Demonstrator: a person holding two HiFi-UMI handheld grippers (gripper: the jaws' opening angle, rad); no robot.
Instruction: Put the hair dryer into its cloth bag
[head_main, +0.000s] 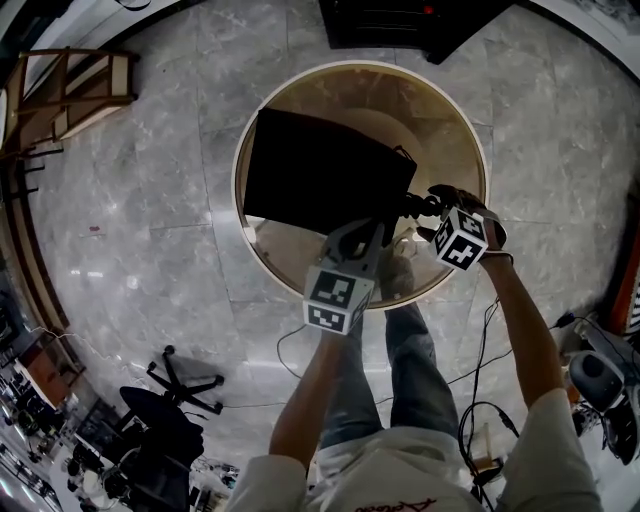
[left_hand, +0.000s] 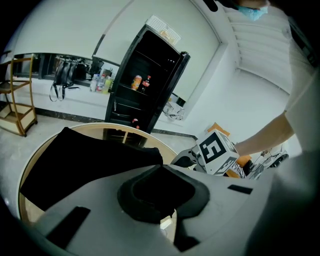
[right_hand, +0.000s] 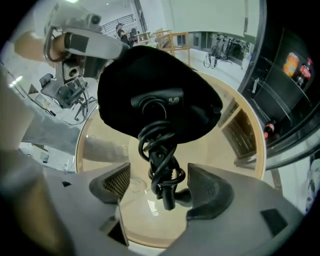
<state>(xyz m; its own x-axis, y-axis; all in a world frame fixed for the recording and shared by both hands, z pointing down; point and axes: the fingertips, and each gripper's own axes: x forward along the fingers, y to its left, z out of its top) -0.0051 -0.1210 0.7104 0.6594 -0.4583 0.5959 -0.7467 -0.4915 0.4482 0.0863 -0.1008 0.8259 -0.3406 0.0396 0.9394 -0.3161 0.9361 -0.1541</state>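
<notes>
Head view: bag (head_main: 320, 170) on table (head_main: 455, 130); left gripper (head_main: 357, 238) clamped on bag mouth.
Left gripper view: jaws closed, black cloth at tips.
Right gripper view: right gripper (right_hand: 159, 188) spread wide, holding nothing; dryer (right_hand: 156, 104) end sits in bag mouth; cord (right_hand: 161, 165) bundle dangles between pads, untouched.
Step, likely: tucking cord in. Next: grip bundle, push through mouth.

The black cloth bag (head_main: 320, 175) is lying spread leftward, mouth facing right; the black hair dryer (right_hand: 156, 105) is sitting inside it, its bundled cord (right_hand: 162, 165) sticking out right.
</notes>
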